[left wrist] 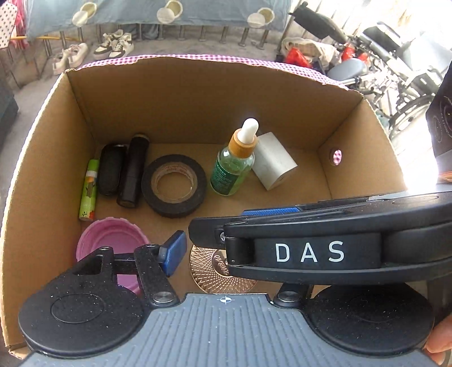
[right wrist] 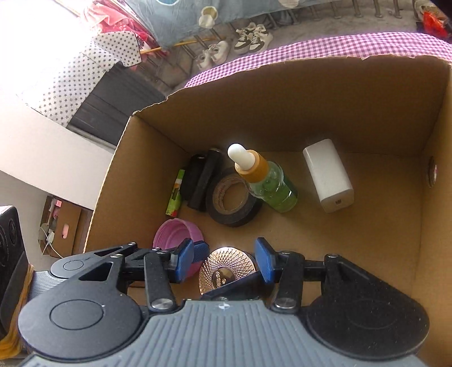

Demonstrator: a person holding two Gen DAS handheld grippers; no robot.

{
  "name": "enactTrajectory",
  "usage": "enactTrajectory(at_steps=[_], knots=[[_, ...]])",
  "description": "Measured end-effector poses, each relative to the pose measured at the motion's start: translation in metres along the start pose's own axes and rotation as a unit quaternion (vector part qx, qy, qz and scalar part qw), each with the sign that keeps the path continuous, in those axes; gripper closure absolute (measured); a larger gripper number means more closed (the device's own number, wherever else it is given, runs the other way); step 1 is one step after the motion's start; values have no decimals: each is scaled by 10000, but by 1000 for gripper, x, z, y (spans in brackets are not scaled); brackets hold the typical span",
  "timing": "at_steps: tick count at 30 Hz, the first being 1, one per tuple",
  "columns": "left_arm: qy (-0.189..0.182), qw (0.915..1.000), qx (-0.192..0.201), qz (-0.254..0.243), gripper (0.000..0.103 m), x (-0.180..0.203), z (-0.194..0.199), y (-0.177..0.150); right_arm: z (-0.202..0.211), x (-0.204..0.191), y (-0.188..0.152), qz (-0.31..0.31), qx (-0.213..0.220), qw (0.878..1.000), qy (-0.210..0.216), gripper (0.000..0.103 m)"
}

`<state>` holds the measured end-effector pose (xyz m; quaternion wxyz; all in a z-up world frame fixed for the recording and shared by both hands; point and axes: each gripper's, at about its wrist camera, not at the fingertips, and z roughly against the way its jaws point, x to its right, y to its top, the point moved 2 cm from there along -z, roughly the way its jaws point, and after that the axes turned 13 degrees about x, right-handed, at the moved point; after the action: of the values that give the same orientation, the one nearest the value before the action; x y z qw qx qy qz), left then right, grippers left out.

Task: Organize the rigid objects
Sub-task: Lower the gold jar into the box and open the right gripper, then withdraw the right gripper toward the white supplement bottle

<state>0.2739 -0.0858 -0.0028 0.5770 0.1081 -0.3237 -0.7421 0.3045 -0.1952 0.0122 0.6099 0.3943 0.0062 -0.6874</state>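
Observation:
A cardboard box (left wrist: 175, 107) holds a green tube (left wrist: 88, 189), two dark cases (left wrist: 132, 172), a black tape roll (left wrist: 174, 185), a green dropper bottle (left wrist: 234, 163), a white block (left wrist: 273, 161), a pink lid (left wrist: 113, 240) and a rose-gold round compact (left wrist: 209, 271). My right gripper (right wrist: 224, 261) is open, its blue pads either side of the compact (right wrist: 226, 268) at the near box floor. It crosses the left wrist view (left wrist: 325, 242). Only one blue fingertip (left wrist: 173, 252) of my left gripper shows, over the pink lid's edge; the other is hidden.
The box stands on a pink checked cloth (right wrist: 310, 48). Beyond are shoes (left wrist: 113, 45), a cloth-covered rack (left wrist: 158, 11) and a wheelchair (left wrist: 401, 62). A second cardboard box (right wrist: 65, 228) sits at the left below.

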Motion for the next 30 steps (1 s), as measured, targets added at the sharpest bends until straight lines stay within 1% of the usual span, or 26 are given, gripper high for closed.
enactTrajectory(at_steps=[2, 4, 7, 10, 12, 14, 15, 16, 18, 19, 20, 22, 24, 28, 30], knots=[[-30, 10000, 20, 59, 39, 0, 3, 1, 4, 2, 0, -24, 52, 10000, 6, 52], [-18, 9999, 113, 51, 35, 1, 9, 2, 11, 4, 1, -52, 175, 9998, 19, 52], [-25, 9995, 316, -1, 27, 5, 24, 2, 30, 4, 0, -149, 467, 9986, 181, 52], [-93, 9983, 571, -23, 25, 10, 43, 0, 62, 2, -6, -280, 957, 9942, 411, 51], [-126, 9973, 724, -11, 23, 12, 57, -3, 87, 1, -15, -291, 1282, 9900, 513, 50], [-161, 9954, 940, -119, 21, 18, 74, -7, 110, -2, -25, -244, 1597, 9852, 569, 49], [-181, 9943, 1033, -194, 18, 21, 82, -9, 123, -4, -32, -204, 1767, 9824, 568, 45], [-196, 9929, 1143, -272, 17, 25, 90, -12, 136, -6, -39, -179, 1949, 9791, 554, 38], [-255, 9889, 1414, -376, 11, 32, 110, -20, 161, -9, -54, -132, 2308, 9714, 541, 28], [-286, 9872, 1514, -406, 10, 35, 118, -24, 170, -12, -60, -112, 2453, 9681, 495, 26], [-331, 9854, 1614, -431, 8, 37, 126, -28, 177, -13, -67, -82, 2551, 9658, 455, 24], [-380, 9830, 1736, -465, 7, 40, 140, -37, 190, -19, -83, -41, 2727, 9614, 370, 11], [-409, 9802, 1862, -531, 4, 43, 153, -49, 201, -21, -99, -45, 2879, 9570, 351, 4], [-397, 9768, 1993, -673, 2, 41, 170, -74, 213, -28, -129, -58, 3063, 9514, 326, 0], [-350, 9763, 2034, -645, 1, 37, 175, -84, 215, -34, -140, -85, 3084, 9507, 327, 0]])
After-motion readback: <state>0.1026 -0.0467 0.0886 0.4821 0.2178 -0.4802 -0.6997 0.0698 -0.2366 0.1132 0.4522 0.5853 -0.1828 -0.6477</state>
